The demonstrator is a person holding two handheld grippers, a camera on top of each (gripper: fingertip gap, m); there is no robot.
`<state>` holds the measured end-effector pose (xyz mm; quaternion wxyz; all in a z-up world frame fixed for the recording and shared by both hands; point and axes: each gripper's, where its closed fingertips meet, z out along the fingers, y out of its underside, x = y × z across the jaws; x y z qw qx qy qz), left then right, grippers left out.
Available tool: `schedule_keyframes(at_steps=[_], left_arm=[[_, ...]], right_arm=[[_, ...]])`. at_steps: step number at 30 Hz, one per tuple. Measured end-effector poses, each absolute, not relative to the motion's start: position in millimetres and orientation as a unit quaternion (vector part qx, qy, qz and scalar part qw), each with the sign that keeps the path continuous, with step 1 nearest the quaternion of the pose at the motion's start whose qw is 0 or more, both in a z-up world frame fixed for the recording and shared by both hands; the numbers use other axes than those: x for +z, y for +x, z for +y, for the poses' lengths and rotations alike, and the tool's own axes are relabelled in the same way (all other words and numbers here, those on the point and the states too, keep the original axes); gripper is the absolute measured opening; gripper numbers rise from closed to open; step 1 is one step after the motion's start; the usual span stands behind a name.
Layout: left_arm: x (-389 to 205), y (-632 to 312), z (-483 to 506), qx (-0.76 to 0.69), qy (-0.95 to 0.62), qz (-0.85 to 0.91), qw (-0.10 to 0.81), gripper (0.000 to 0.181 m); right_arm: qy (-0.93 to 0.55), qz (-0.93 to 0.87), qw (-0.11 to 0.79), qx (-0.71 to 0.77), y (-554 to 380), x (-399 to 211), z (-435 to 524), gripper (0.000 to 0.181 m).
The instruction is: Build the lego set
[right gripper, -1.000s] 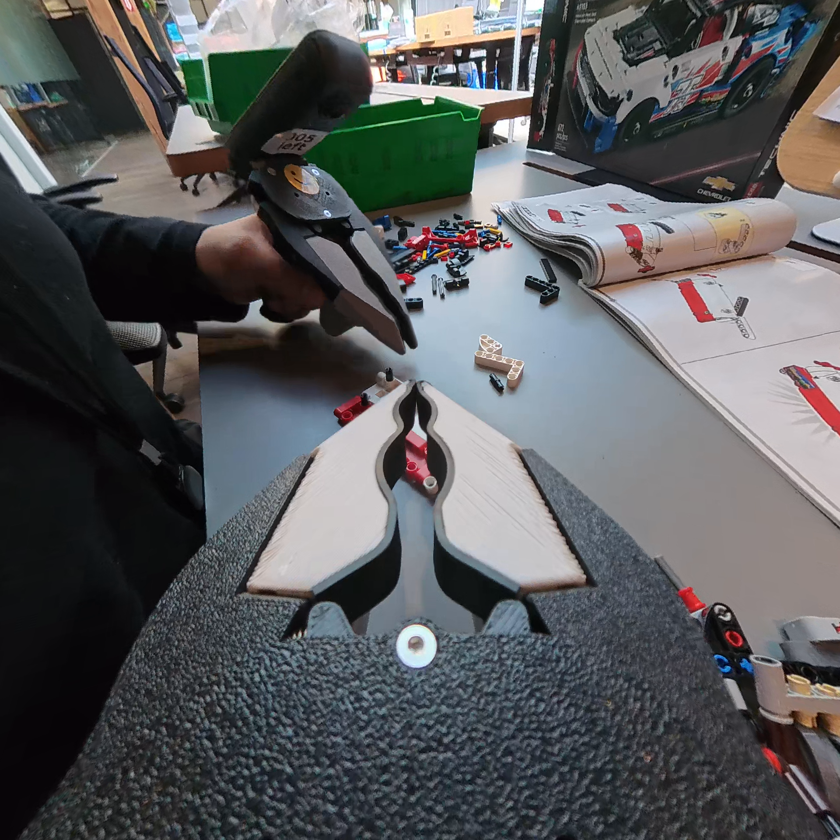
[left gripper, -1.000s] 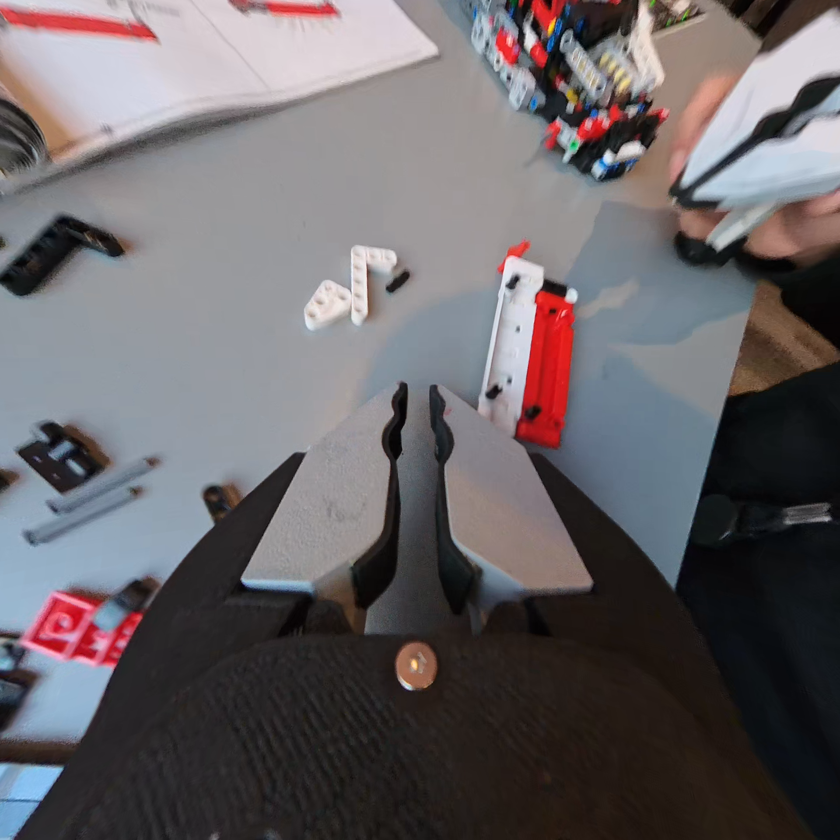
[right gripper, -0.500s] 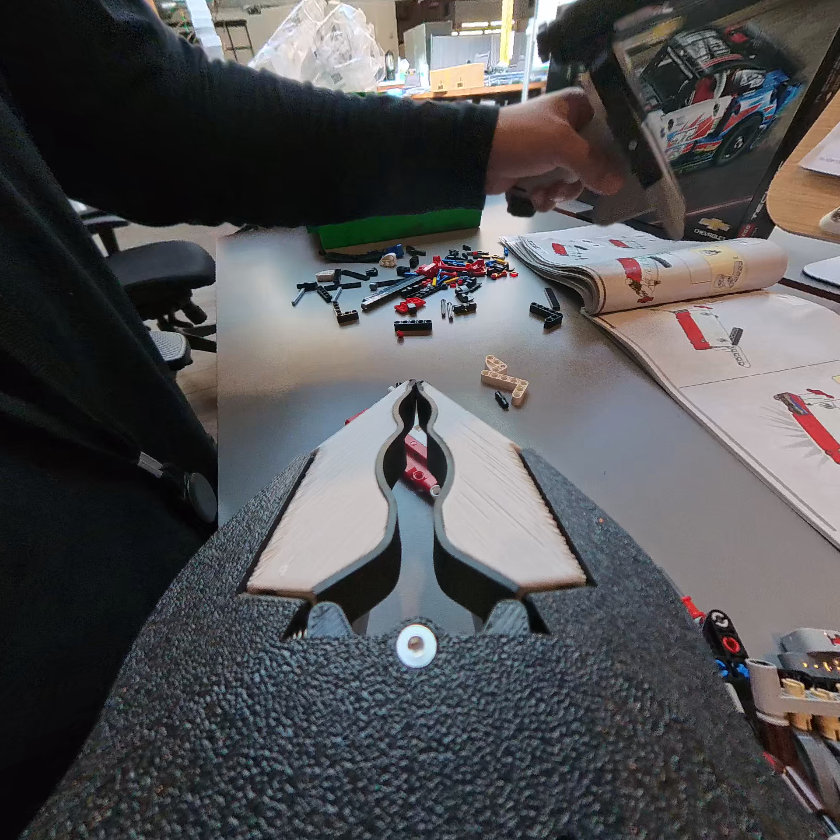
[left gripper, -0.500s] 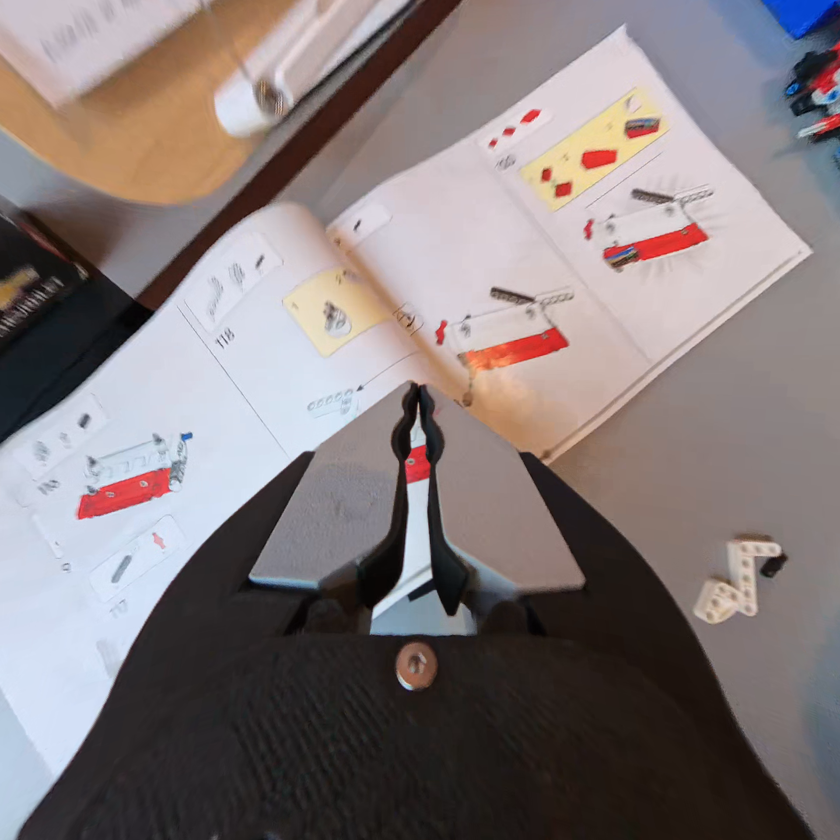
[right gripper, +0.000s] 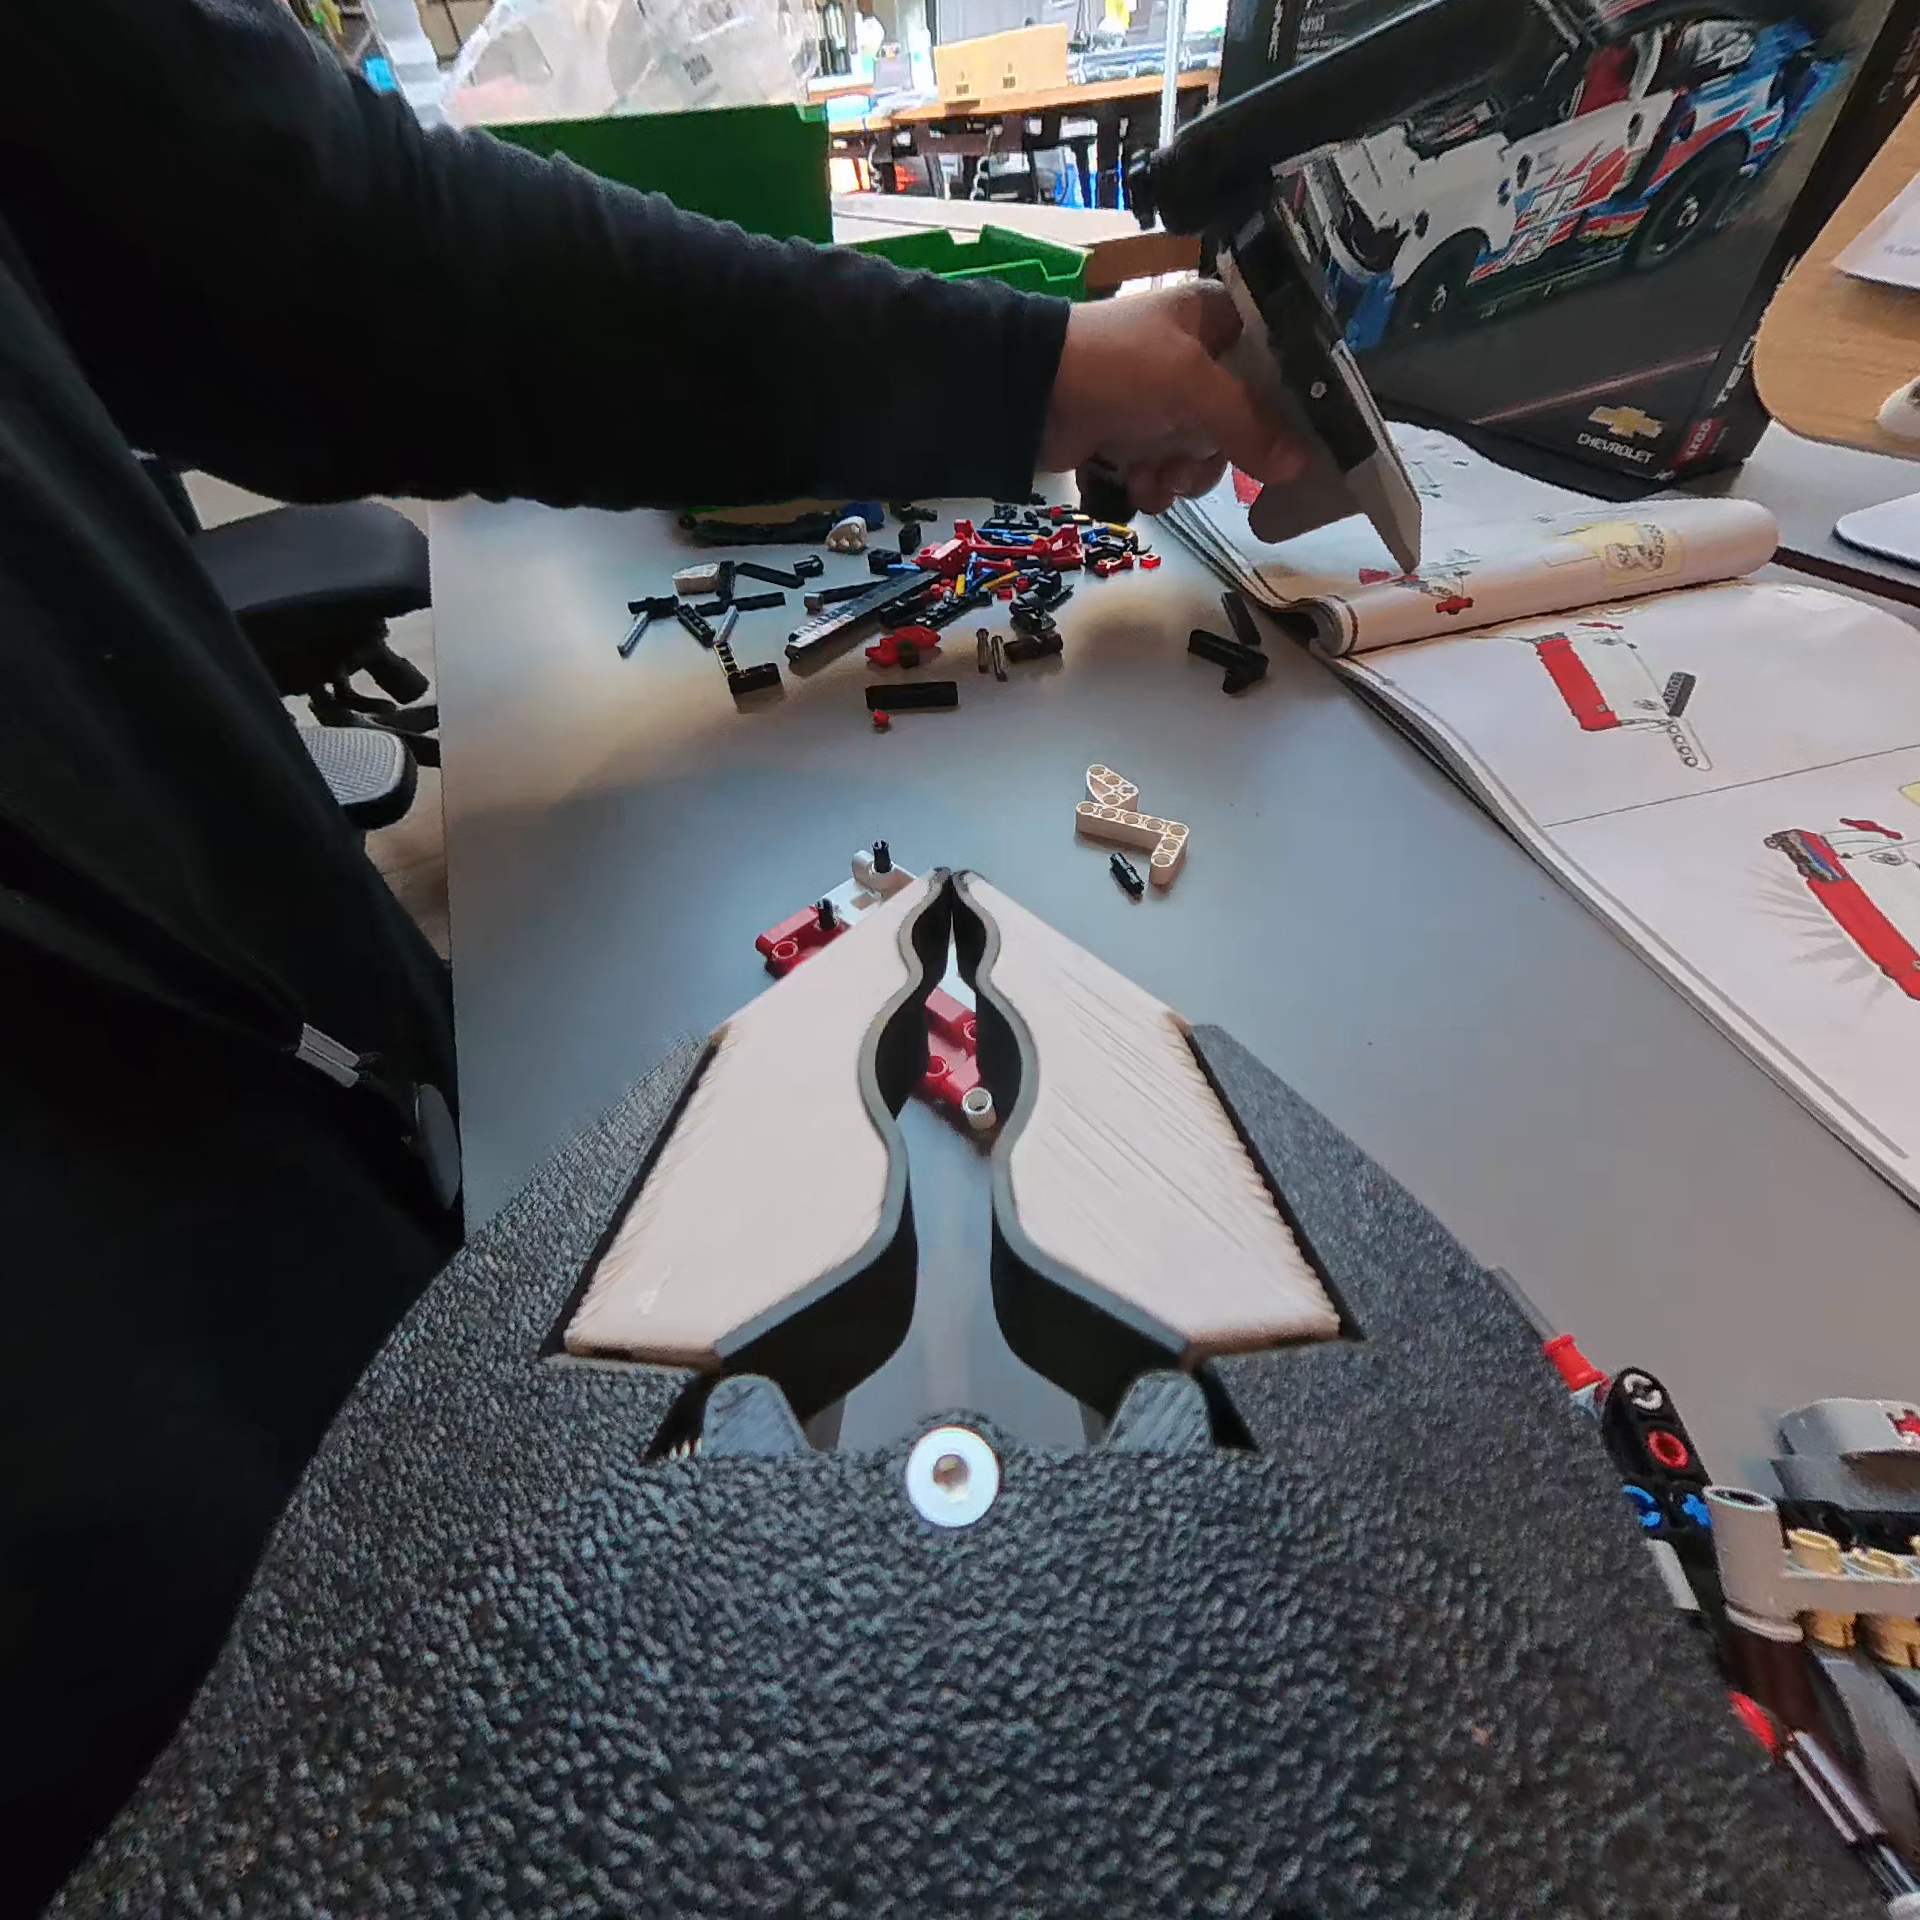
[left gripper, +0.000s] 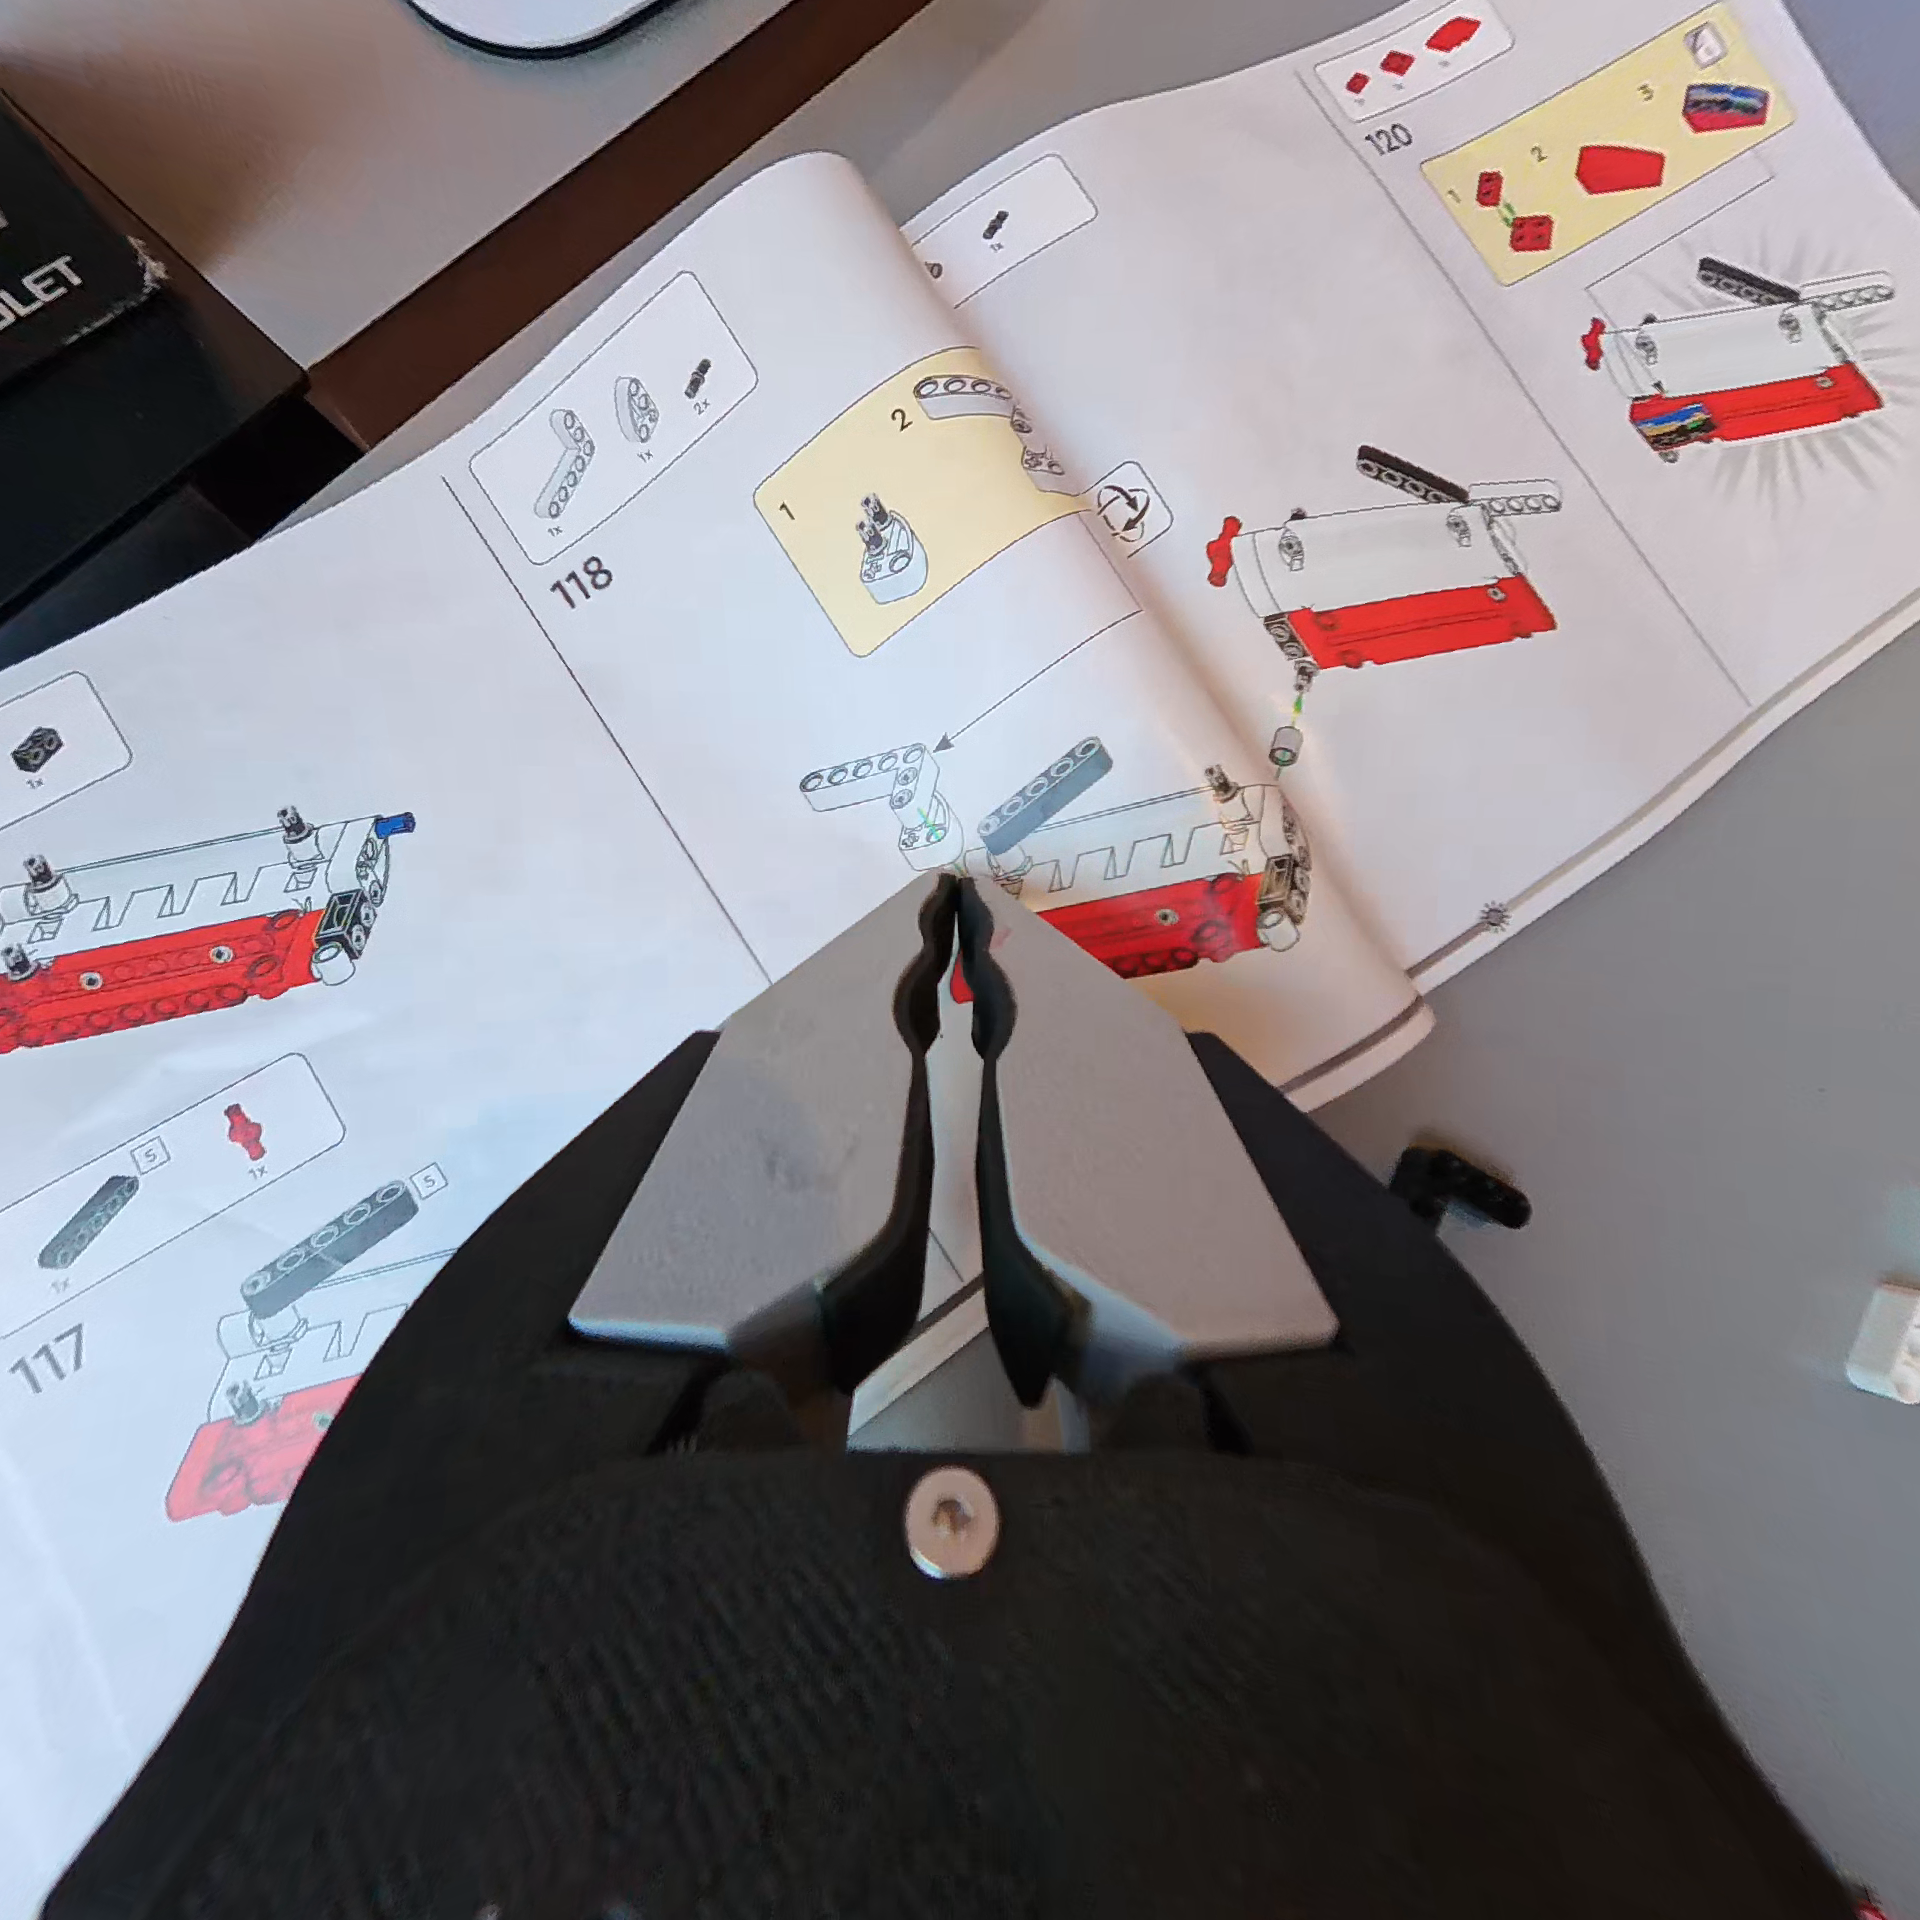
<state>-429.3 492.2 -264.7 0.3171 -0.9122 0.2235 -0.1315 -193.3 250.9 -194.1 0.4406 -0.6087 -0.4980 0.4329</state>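
While your left hand-held gripper hovers closed and empty over open instruction booklet, note red-and-white sub-assembly lies on grey surface, partly hidden under your right hand-held gripper, also closed, holding nothing. Expect it light, rigid, slick plastic; pins may pop under side load. Take hold across long flat sides, not on protruding black pins. White angled beams and small black pin lie just beyond. Loose parts pile sits farther off.

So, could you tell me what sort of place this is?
Probably a shared workshop or office: a grey table strewn with loose bricks, more wooden desks and a green bin behind, an office chair alongside.
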Motion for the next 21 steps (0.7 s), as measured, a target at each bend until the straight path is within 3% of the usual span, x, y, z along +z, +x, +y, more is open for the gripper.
schedule_keyframes(at_steps=[21], left_arm=[[-262.7,-445.5,480.4,-0.137,-0.908,0.222,0.326,0.000]], right_arm=[[-0.649,-0.508,0.441,0.356,-200.0,-212.9,261.6,0.000]])
